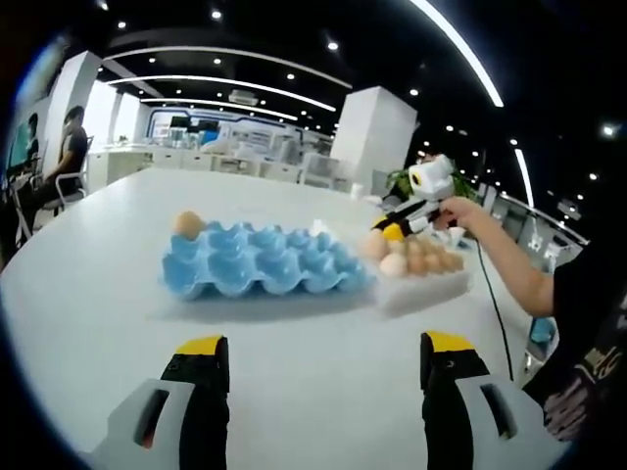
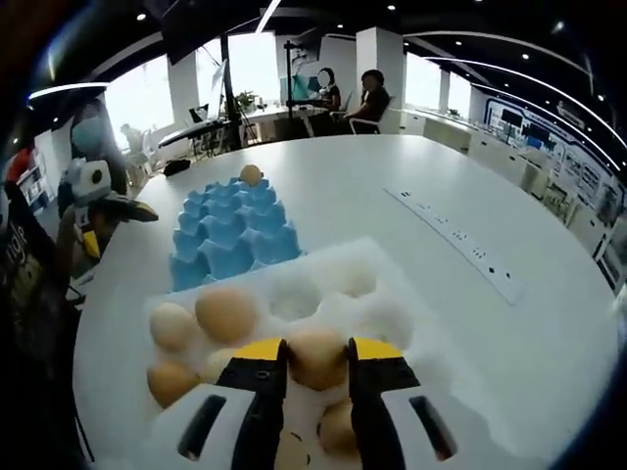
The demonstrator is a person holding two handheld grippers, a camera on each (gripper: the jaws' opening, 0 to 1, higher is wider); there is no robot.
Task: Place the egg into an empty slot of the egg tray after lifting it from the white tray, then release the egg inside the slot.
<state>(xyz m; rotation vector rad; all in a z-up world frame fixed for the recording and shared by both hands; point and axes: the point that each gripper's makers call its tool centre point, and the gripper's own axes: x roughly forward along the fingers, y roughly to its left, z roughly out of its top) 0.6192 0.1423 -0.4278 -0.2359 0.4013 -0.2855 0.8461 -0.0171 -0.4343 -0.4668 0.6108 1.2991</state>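
Note:
The blue egg tray (image 1: 257,262) lies mid-table with one brown egg (image 1: 188,223) in a far corner slot; its other slots look empty. Beside it on the right, the white tray (image 1: 431,289) holds several eggs. Over that tray a hand holds my right gripper (image 1: 395,230). In the right gripper view, my right gripper (image 2: 315,349) is shut on a brown egg (image 2: 315,367) that sits low in the white tray (image 2: 377,284), with other eggs (image 2: 225,313) around it. The blue egg tray (image 2: 230,230) is further ahead. My left gripper (image 1: 323,367) is open above bare table, well short of both trays.
A person's forearm (image 1: 505,259) reaches in from the right. A white power strip (image 2: 456,240) lies on the table right of the trays. My left gripper (image 2: 98,201) hangs at the table's left edge. People sit at far desks (image 2: 367,98).

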